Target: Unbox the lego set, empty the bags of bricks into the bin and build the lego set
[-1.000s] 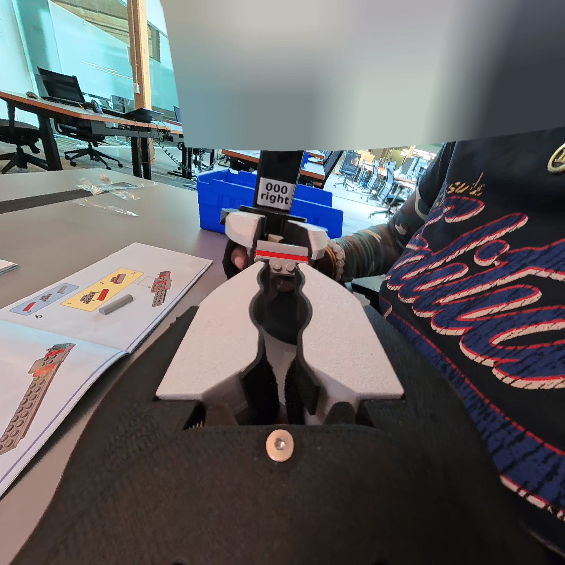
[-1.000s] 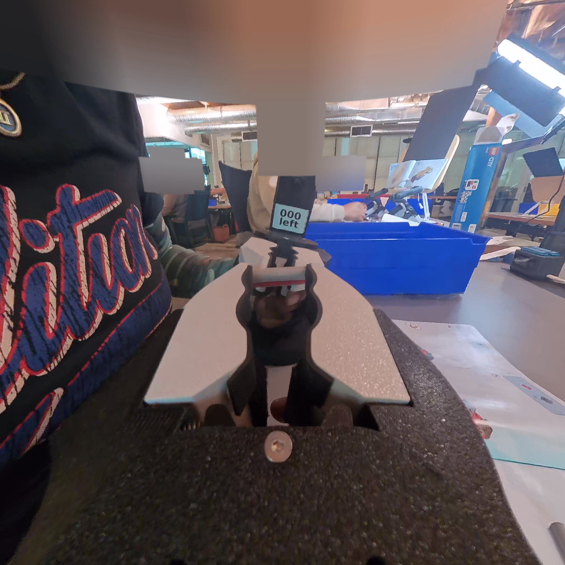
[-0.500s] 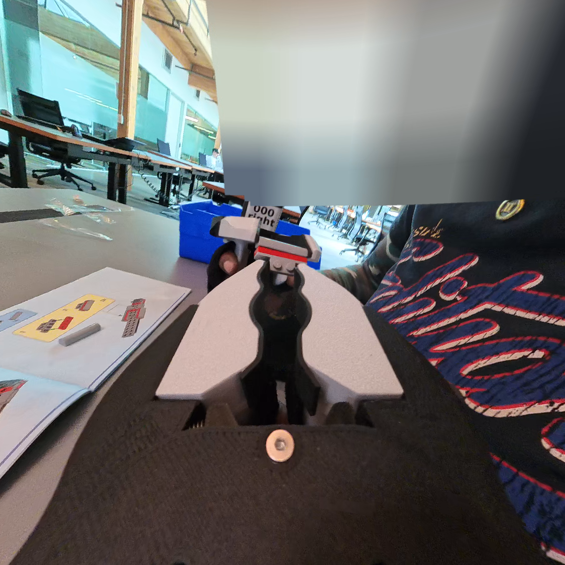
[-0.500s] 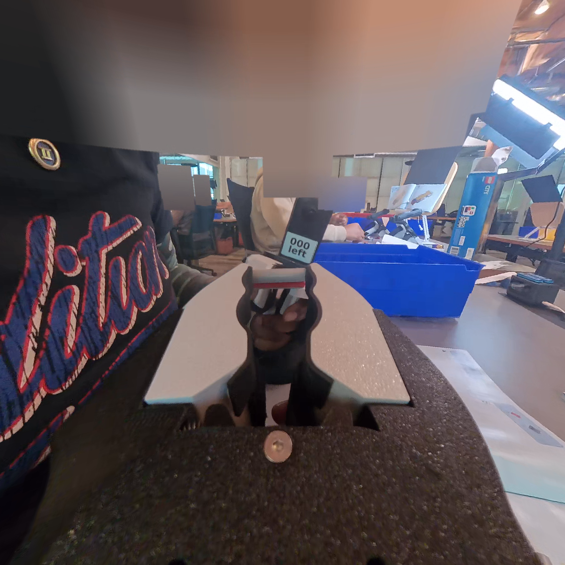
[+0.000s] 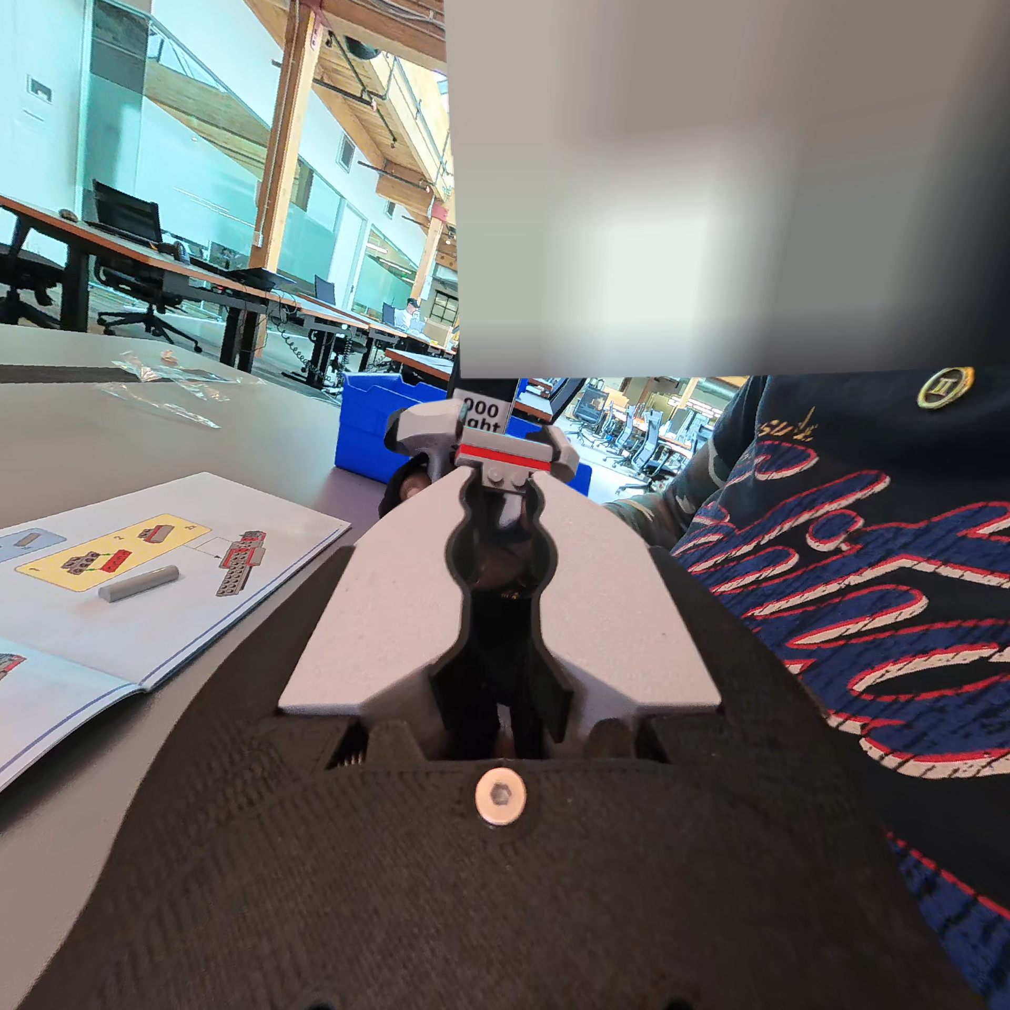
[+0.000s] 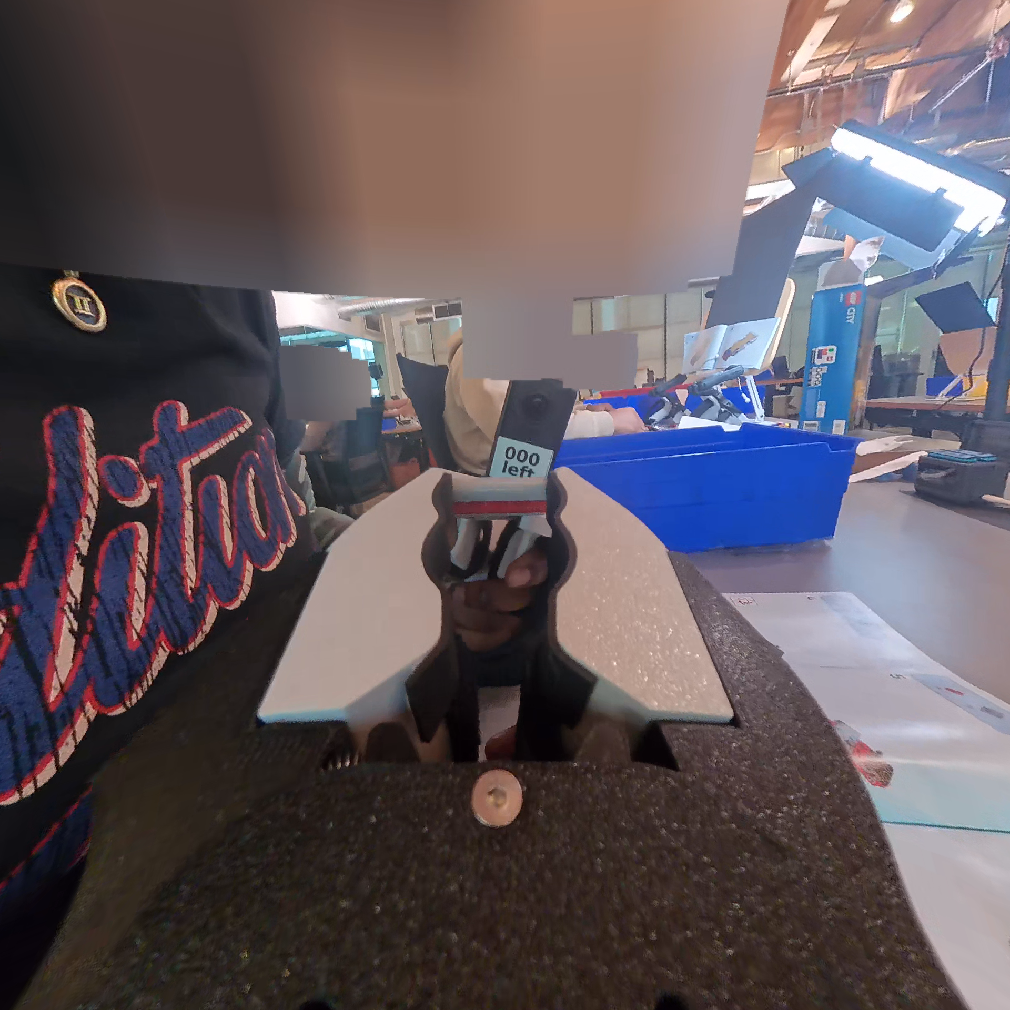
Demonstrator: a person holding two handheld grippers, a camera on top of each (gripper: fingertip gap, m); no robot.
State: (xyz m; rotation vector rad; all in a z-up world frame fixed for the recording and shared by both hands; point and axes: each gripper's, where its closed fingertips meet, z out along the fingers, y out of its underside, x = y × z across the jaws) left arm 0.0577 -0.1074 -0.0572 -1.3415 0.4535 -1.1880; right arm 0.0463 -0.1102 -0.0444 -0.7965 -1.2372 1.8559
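Observation:
A small lego assembly [image 5: 504, 451] of grey bricks with a red layer is held up in the air between both grippers, close to the person's chest. My left gripper [image 5: 501, 482] is shut on a small grey studded plate on the assembly's near side. The right gripper's fingers [image 5: 421, 434] clamp the assembly's two ends from the far side. In the right wrist view my right gripper [image 6: 498, 489] is shut on the same grey-and-red assembly [image 6: 498, 501], with the left gripper's fingers [image 6: 464, 541] behind it. A blue bin [image 6: 710, 486] stands on the table beyond.
An open instruction booklet [image 5: 164, 574] lies on the grey table at the left, with a loose long grey piece [image 5: 139, 583] on it. Clear plastic bags [image 5: 164, 382] lie farther back. The blue bin [image 5: 371, 432] is behind the grippers. The person's dark printed shirt [image 5: 847, 574] is close on the right. Left and right tips are no more than a few centimetres apart.
Both grippers have risen and tilted upward together with the assembly still held between them. The right gripper has rolled slightly. The table and booklet sit lower in both views.

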